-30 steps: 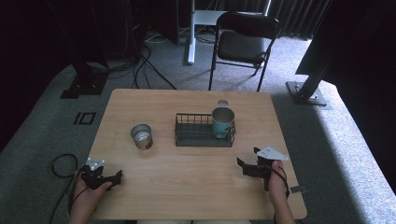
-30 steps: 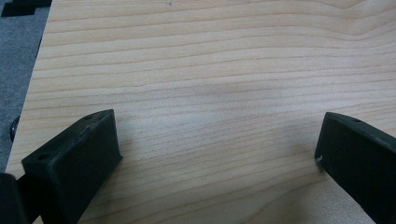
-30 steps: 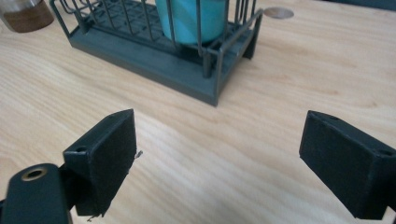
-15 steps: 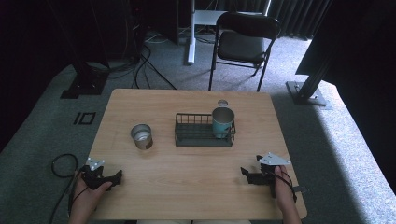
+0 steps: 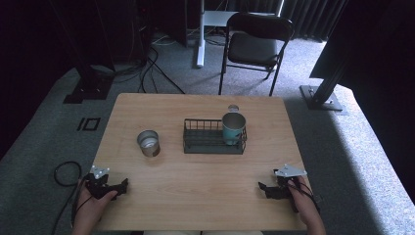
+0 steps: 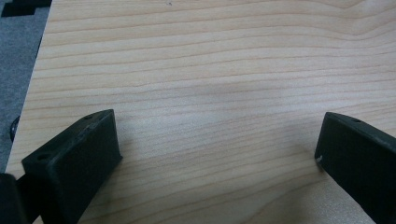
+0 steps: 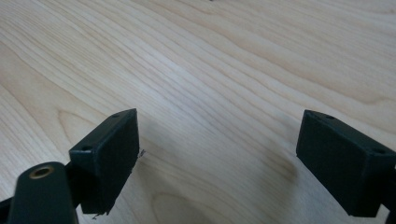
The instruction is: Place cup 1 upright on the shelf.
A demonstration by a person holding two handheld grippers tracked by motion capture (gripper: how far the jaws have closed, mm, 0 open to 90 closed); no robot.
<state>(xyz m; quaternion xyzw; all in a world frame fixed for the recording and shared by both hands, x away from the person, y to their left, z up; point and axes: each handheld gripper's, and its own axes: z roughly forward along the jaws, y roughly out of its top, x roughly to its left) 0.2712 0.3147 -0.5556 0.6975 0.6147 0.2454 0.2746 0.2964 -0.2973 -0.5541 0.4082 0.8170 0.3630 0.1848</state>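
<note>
You're looking down at a pale wood tabletop point(image 5: 195, 196), grain running across it, set on grey carpet point(image 5: 342, 147). Beyond its far edge a black folding chair point(image 5: 257, 46) stands facing you, and beside it a white post point(image 5: 199, 34) rises from the floor. Black cables point(image 5: 151, 68) snake over the carpet at the far left, near a dark stand base point(image 5: 88, 90). Daylight falls across the carpet on your right, while the back of the room sits in deep shadow.
</note>
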